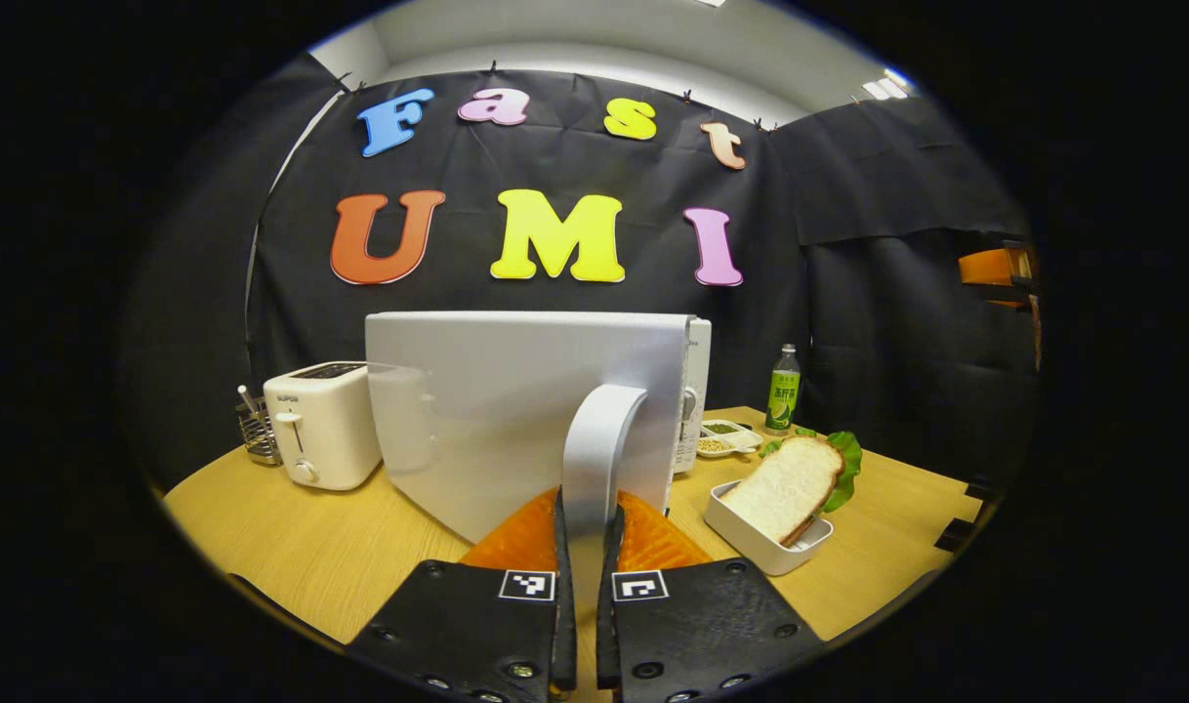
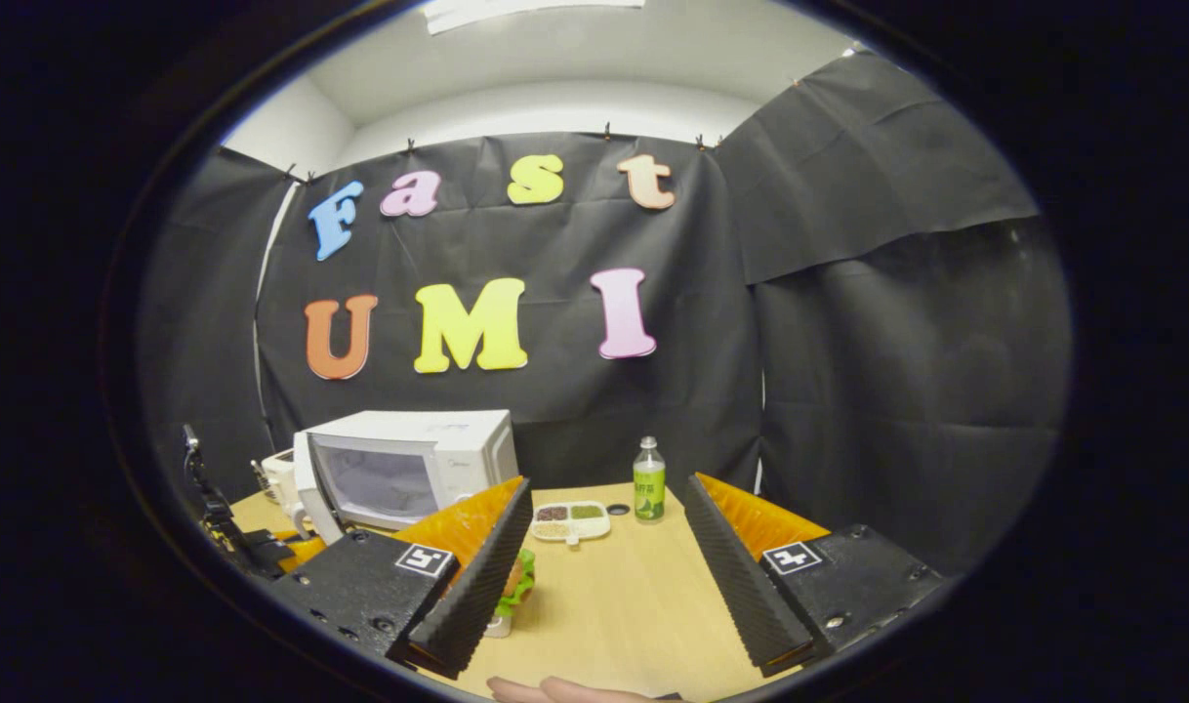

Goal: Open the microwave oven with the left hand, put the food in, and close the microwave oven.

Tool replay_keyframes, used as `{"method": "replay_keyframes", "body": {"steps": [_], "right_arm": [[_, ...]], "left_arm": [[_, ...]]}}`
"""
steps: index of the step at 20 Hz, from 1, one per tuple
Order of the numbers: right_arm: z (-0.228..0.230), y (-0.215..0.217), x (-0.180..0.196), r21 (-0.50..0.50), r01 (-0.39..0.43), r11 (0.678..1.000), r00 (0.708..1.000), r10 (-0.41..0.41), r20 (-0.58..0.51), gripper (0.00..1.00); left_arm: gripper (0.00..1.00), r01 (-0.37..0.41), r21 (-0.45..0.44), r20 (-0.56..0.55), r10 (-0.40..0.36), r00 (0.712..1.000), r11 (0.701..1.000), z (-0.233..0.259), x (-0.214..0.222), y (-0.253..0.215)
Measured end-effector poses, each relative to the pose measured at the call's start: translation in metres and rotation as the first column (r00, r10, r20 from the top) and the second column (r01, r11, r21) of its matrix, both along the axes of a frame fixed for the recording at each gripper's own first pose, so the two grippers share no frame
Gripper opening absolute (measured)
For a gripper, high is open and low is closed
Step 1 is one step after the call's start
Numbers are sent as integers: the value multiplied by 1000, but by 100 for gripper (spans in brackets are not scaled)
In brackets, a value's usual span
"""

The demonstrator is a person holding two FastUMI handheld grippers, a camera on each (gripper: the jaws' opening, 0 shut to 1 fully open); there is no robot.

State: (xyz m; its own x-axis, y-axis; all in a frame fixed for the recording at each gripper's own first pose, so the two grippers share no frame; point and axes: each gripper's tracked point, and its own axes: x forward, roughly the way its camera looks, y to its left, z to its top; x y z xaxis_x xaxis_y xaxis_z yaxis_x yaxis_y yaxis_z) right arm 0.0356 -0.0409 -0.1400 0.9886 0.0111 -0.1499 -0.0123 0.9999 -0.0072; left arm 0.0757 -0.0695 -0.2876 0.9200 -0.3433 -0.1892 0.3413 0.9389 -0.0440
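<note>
The white microwave [image 2: 429, 439] stands at the back of the wooden table [image 1: 292, 547], and its door [image 1: 497, 410] is swung partly out towards me. My left gripper [image 1: 589, 508] is shut on the door's curved white handle [image 1: 599, 430], which runs up between its fingers. A slice of bread on lettuce [image 1: 788, 483] leans in a white tray [image 1: 756, 547] to the right of the door. In the right gripper view, my right gripper [image 2: 604, 625] hovers open and holds nothing above the table, and the lettuce [image 2: 522, 576] peeks out behind its left finger.
A white toaster [image 1: 321, 425] and a wire rack [image 1: 258, 430] stand left of the microwave. A green bottle [image 2: 648, 478] and a divided dish of grains [image 2: 570, 520] sit at the back of the table. Fingers of a hand [image 2: 555, 691] show at the near edge.
</note>
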Motion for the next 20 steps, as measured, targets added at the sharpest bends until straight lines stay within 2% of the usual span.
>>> {"method": "replay_keyframes", "body": {"steps": [1, 2, 3, 5, 6, 7, 10, 13, 14, 16, 17, 18, 19, 20], "right_arm": [[-3, 4, 0, 3, -6, 1000, 1000, 6, -7, 100], [-6, 9, 0, 4, -11, 1000, 1000, 12, -16, 100], [-9, 13, 1, 2, -20, 1000, 999, 20, -27, 100], [-18, 21, 7, -8, -42, 999, 998, 42, -56, 100], [-22, 24, 12, -13, -51, 999, 996, 50, -73, 91], [-29, 25, 19, -21, -57, 998, 994, 54, -96, 100], [-47, 29, 42, -53, -76, 996, 981, 65, -181, 100], [-66, 38, 63, -71, -125, 990, 958, 102, -269, 100], [-72, 41, 69, -66, -146, 987, 946, 119, -301, 92], [-88, 51, 81, -42, -203, 978, 908, 171, -383, 92], [-98, 53, 87, -29, -227, 973, 884, 194, -426, 100], [-107, 53, 92, -14, -245, 969, 857, 210, -471, 100], [-116, 57, 98, 8, -268, 963, 827, 235, -511, 92], [-127, 59, 104, 31, -286, 958, 793, 254, -554, 92]], "left_arm": [[2, -14, -5, -16, 14, 1000, 1000, -2, -9, 14], [17, -19, -12, -51, 18, 999, 1000, -7, -19, 28], [13, -65, -11, -62, 64, 996, 998, -4, -32, 50], [68, -143, -17, -108, 141, 984, 990, -5, -52, 91], [96, -184, -14, -108, 182, 977, 983, -1, -63, 107], [96, -223, 0, -105, 222, 970, 975, 6, -70, 119], [96, -308, 54, -75, 312, 947, 950, 26, -88, 146], [95, -327, 39, -40, 328, 944, 944, 60, -96, 148], [95, -330, 26, -33, 331, 943, 944, 72, -97, 147], [96, -347, 19, -17, 347, 938, 938, 91, -94, 148], [96, -352, 22, -2, 353, 936, 936, 99, -94, 148], [96, -360, 30, 8, 360, 933, 933, 107, -92, 147], [95, -368, 35, 22, 367, 930, 929, 113, -91, 147], [95, -369, 39, 44, 368, 929, 928, 122, -89, 143]]}}
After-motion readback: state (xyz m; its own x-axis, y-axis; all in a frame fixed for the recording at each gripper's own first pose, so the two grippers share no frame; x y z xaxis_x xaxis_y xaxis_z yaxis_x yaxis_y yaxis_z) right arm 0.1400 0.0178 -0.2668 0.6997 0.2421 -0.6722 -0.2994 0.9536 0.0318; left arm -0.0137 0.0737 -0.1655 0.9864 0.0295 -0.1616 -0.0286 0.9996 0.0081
